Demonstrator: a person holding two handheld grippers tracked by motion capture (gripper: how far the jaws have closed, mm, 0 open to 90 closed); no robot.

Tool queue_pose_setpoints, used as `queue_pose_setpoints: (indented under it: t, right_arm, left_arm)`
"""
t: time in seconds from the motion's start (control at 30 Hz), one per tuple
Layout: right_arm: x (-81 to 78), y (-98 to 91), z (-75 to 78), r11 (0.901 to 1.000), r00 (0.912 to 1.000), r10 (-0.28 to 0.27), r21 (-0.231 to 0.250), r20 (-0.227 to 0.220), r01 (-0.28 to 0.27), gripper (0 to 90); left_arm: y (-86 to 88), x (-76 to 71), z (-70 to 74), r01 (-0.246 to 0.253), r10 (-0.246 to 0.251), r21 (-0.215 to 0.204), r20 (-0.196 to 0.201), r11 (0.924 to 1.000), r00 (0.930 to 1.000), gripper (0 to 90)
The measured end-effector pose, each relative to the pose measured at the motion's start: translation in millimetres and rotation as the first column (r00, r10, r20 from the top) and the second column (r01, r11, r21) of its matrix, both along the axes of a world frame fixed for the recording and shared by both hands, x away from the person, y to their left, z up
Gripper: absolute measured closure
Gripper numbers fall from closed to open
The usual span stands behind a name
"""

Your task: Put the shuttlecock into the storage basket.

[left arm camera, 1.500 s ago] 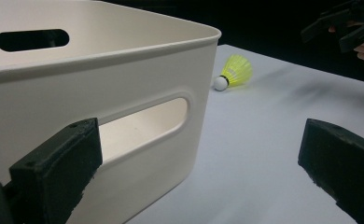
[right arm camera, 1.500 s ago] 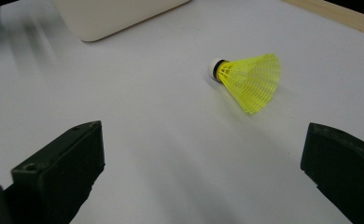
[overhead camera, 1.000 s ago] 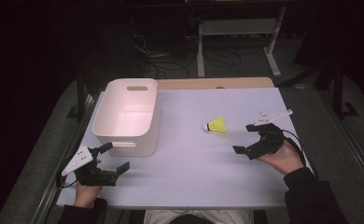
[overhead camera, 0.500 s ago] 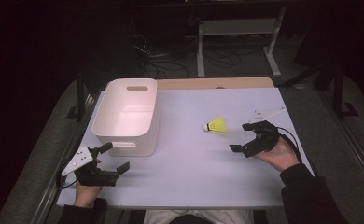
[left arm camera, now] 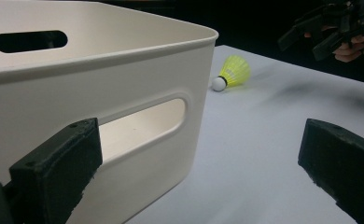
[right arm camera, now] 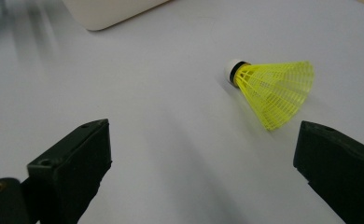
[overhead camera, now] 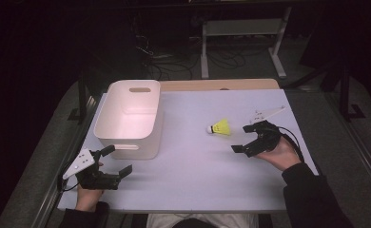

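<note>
Table [overhead camera: 193,185]: right gripper [overhead camera: 244,138] tilts toward shuttlecock [overhead camera: 219,127], fingers spread.

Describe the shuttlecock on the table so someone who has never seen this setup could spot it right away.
Start at the pale table and find the big white bin on its left half. Look right of the bin, toward the open right tool, where the shuttlecock lies on its side, apart from both. It is the one bright yellow thing there, a netted cone with a small white tip.
</note>
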State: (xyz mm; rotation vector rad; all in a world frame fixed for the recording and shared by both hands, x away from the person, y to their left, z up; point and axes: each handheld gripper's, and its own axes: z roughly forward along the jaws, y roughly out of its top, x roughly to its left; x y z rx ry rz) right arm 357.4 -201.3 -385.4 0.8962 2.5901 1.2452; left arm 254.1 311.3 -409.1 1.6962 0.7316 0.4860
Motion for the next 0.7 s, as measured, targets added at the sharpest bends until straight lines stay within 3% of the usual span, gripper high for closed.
queue_pose_setpoints:
  t: [0.5,0.7]
  right_arm:
    - [9.9,-2.1,-6.2,0.9999,0.9996,0.013,0.011,-0.026,-0.012,14.4]
    - [13.2,0.0,-9.3,0.9993,0.9992,0.036,-0.003,-0.019,-0.036,25.7]
  left_arm:
    - [0.0,0.0,0.1,0.002,-0.002,0.001,0.000,1.0000,1.0000,0.0]
    - [-0.2,0.2,0.0,0.000,0.000,-0.002,-0.001,1.0000,1.0000,0.0]
